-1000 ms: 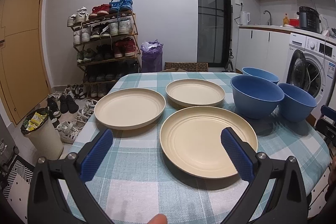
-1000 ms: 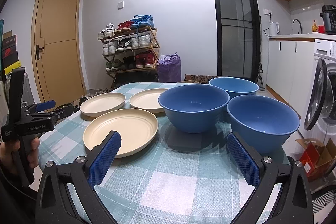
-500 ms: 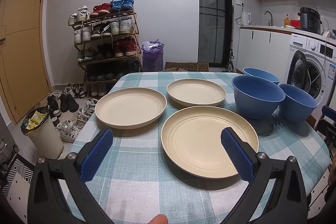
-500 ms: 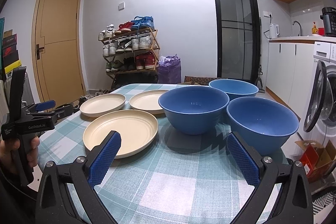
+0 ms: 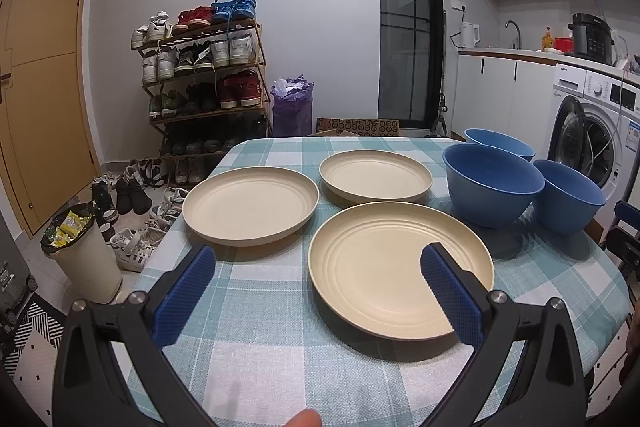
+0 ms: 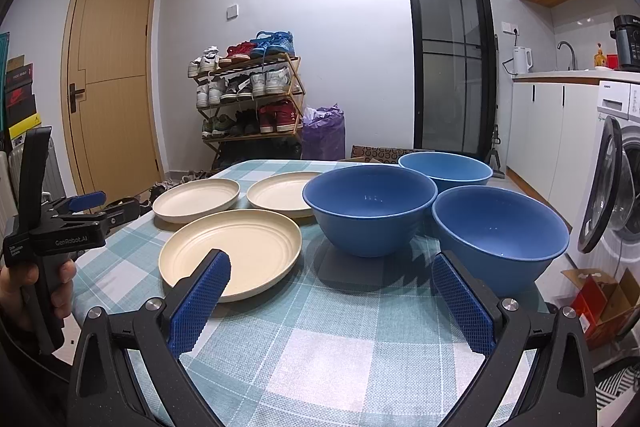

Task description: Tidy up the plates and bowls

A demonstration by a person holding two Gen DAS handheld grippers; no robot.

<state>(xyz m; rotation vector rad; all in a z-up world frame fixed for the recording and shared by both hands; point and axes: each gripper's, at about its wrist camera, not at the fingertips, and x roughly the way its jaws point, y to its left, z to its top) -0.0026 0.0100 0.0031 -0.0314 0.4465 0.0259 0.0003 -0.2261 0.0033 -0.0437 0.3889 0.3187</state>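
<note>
On the checked tablecloth (image 5: 256, 307) nothing is stacked yet, and the pieces lie in two groups. Furthest left sits the left plate (image 5: 251, 202), cream and shallow, with the far plate (image 5: 375, 176) just to its right and further back, and the near plate (image 5: 400, 269) closest to the left gripper (image 5: 316, 291). That gripper hovers low over the near edge of the table with its jaws spread wide and nothing between them; its right pad overlaps the near plate's rim in the left wrist view, though whether it touches cannot be told. The plates look like light, stiff, matte moulded ware, probably not brittle, with a raised lip; I judge the lip at the near edge the place to pinch, one pad above and one below, since the flat middle offers nothing to grip. Right of the plates stand three blue bowls: the middle bowl (image 6: 370, 209), the far bowl (image 6: 446, 169) behind it, and the near bowl (image 6: 500, 233) at the right edge of the table, all close together. They seem light and rigid too, smooth inside and so a little slippery; the wall just below the rim should be taken. The right gripper (image 6: 334, 297) is likewise fully open and empty, near the table's front, facing the gap between near plate and near bowl.
</note>
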